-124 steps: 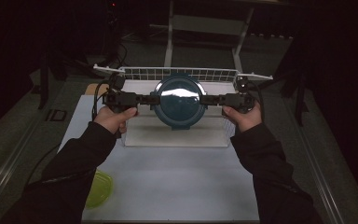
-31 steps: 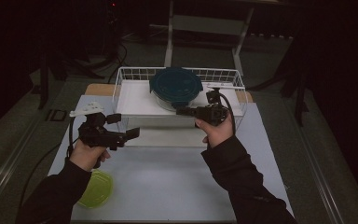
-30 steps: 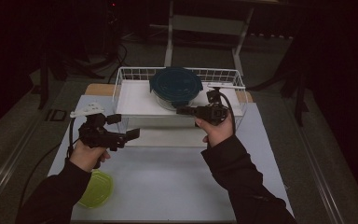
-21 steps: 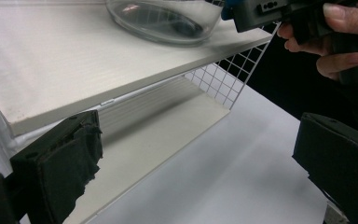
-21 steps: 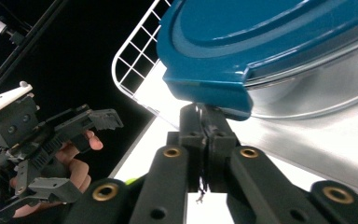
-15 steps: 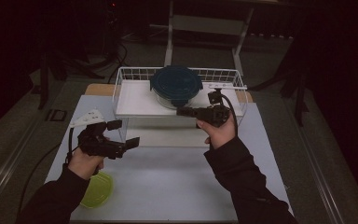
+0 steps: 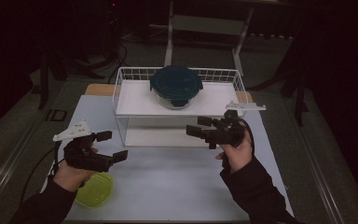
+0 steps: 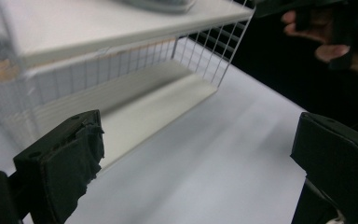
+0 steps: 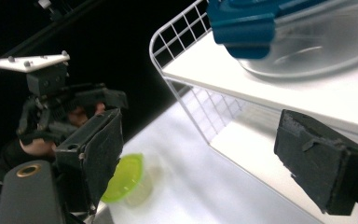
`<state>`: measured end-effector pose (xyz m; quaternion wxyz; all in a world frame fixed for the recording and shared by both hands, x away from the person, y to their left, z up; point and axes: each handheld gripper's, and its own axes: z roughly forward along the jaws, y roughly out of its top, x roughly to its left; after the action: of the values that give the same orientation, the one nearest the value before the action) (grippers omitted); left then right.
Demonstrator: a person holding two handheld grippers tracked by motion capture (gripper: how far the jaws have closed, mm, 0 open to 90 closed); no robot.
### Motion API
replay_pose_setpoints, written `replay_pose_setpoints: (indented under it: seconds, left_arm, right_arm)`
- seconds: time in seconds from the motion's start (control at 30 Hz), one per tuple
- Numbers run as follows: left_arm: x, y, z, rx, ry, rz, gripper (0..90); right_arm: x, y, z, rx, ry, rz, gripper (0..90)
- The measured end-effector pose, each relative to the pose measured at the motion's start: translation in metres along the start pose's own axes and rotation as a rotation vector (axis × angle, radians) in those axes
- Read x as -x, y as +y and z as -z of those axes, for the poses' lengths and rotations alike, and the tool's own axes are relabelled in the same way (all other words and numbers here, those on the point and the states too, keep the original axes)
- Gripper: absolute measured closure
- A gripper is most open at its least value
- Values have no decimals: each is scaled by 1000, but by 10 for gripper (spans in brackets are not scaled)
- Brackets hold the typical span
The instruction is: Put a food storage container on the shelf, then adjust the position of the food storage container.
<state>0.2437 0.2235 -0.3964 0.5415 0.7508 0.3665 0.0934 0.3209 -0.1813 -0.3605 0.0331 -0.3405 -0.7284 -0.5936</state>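
Where nearest the person, left gripper (image 7: 110, 145) held over table (image 7: 168, 186), jaws apart and empty, just beside green-lidded container (image 7: 94, 190). Farther in, right gripper (image 7: 200, 127) before wire rack (image 7: 121, 93), jaws just opened wide, nothing between. Beyond, glass container with blue lid (image 7: 176, 87) resting on rack's upper shelf, untouched.

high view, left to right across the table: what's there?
left gripper → green container → wire rack → teal-lidded bowl on the rack's top shelf → right gripper
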Motion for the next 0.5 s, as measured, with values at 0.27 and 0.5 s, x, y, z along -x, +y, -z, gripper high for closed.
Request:
replay_pose_setpoints:
  seconds: [0.27,0.5]
  left_arm:
    - [-5,-23,30,-34,32,-3,89]
    - [-12,-44,56,-49,68,-16,256]
  right_arm:
    - [0,-23,28,17,-3,22,154]
    - [-3,-41,46,29,-23,63,156]
